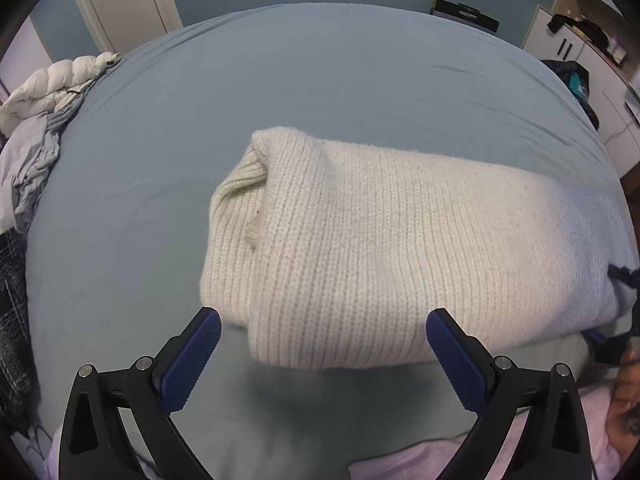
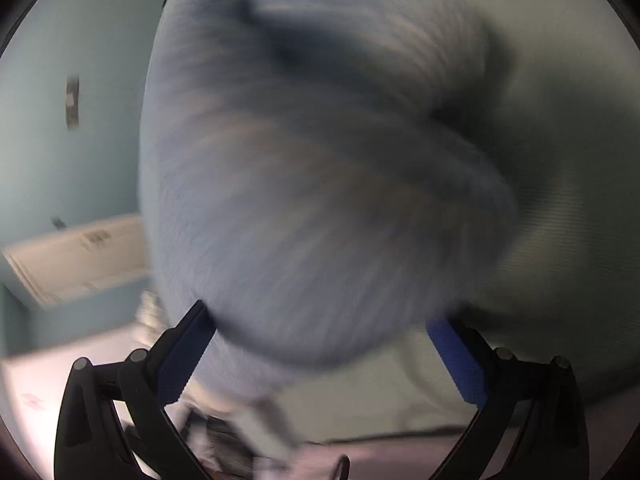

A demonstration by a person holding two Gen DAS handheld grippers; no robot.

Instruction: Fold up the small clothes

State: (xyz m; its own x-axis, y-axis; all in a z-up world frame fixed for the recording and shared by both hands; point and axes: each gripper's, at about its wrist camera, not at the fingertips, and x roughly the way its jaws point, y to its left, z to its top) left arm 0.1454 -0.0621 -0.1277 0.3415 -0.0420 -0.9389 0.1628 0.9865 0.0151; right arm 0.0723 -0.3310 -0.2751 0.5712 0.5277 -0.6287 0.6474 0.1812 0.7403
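Note:
A cream ribbed knit sweater (image 1: 360,232) lies folded in a thick bundle on the blue bed sheet (image 1: 280,80). My left gripper (image 1: 322,328) is open, its blue pads just in front of the sweater's near edge, touching nothing. In the right wrist view the picture is heavily blurred. A large pale knit mass, likely the sweater (image 2: 320,180), fills the middle. My right gripper (image 2: 320,324) is open with the cloth between and above its fingers; whether it touches the cloth I cannot tell. The right gripper also shows at the sweater's right end in the left wrist view (image 1: 604,340).
A white puffy duvet (image 1: 52,88) and crumpled bedding (image 1: 32,168) lie at the bed's left edge. A white cabinet (image 1: 592,52) with dark items stands at the far right. A door (image 1: 120,4) is at the far left. Pink cloth (image 1: 420,460) lies near me.

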